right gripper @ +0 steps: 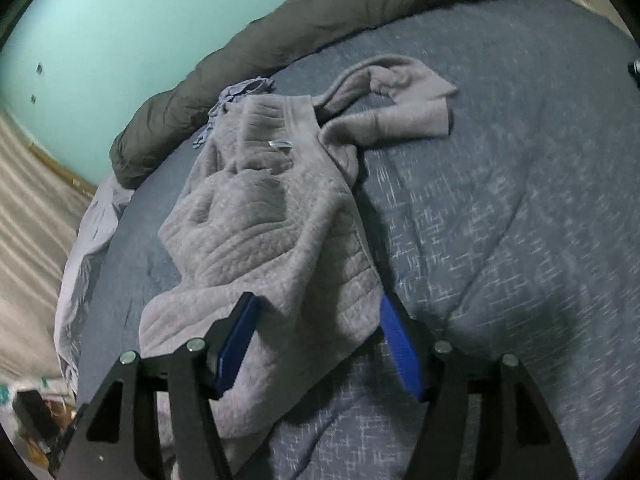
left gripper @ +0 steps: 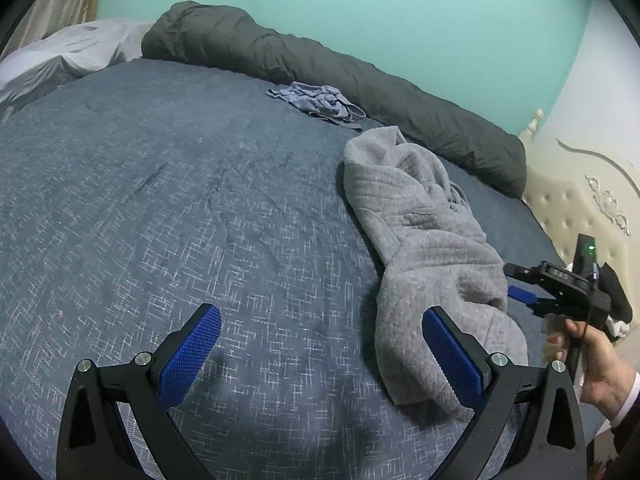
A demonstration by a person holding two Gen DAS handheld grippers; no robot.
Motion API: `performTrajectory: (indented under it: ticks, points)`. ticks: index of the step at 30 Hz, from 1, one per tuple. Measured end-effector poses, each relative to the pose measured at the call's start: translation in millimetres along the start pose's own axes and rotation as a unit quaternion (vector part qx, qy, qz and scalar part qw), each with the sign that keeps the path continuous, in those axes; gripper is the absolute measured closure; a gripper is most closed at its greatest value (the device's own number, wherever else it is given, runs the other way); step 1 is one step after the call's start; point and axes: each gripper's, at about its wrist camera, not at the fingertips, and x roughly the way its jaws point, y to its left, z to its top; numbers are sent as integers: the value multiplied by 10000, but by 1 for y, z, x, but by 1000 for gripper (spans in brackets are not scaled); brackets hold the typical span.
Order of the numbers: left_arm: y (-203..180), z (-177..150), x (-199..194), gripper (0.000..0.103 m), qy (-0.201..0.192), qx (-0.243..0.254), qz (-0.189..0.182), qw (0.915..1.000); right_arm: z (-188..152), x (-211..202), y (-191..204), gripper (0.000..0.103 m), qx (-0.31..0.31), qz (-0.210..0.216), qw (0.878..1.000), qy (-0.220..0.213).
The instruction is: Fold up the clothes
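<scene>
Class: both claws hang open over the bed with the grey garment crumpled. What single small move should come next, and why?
Probably close the right claw on the near edge of the grey garment: cloth already lies between its open fingers, while the left claw is open over the bare bedspread beside it.

Both wrist views low over bed (left gripper: 160, 200), sharing grey garment (left gripper: 420, 232).

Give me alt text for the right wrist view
The right gripper is open, its blue-padded fingers straddling the near edge of a crumpled grey sweatshirt on a blue bedspread. A dark rolled duvet lies along the teal wall.
</scene>
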Motion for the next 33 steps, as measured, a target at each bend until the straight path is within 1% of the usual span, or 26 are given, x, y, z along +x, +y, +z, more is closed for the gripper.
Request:
performTrajectory:
  ticks: [1,2,4,5,6,7,8,11,14,17,20,23,27,29,31,33]
  points:
    - [0,0,0,0,6,2,3,10000,-2,4,1,40,23,52,10000,31]
    - [1,0,0,0,8,1,11,10000,-3,6,3,45,-24,144,9999,47]
    - [2,0,0,0,10,-14,12,10000,-5,10,11,70,-210,271,9994,58]
    - [3,0,0,0,10,-27,8,10000,-6,10,16,74,-350,304,9989,54]
    - [4,0,0,0,11,-40,4,10000,-7,10,23,88,-513,320,9982,42]
    - [5,0,0,0,11,-53,0,10000,-8,9,30,97,-677,336,9971,29]
    - [5,0,0,0,12,-66,-4,10000,-9,7,39,97,-844,308,9959,-54]
    - [7,0,0,0,13,-91,0,10000,-11,-3,70,99,-1241,672,9897,-228]
    - [8,1,-1,0,5,-98,29,9999,-16,-11,106,100,-1605,1201,9794,-256]
    - [12,3,-6,0,-63,-155,64,9998,-25,-11,137,100,-1883,1652,9680,-125]
    - [20,6,-13,0,-153,-249,104,9995,-38,-5,166,100,-2127,1937,9577,47]
    - [33,9,-21,0,-239,-374,176,9989,-50,4,189,100,-2234,2207,9493,172]
    - [56,11,-30,0,-338,-586,310,9972,-68,18,221,100,-2513,2363,9377,418]
    - [69,12,-34,0,-372,-731,359,9960,-80,28,234,100,-2660,2356,9325,652]
    - [76,11,-37,0,-394,-820,392,9951,-90,36,241,99,-2801,2182,9313,809]
    - [79,12,-38,0,-399,-851,407,9947,-96,41,239,94,-2862,1926,9338,948]
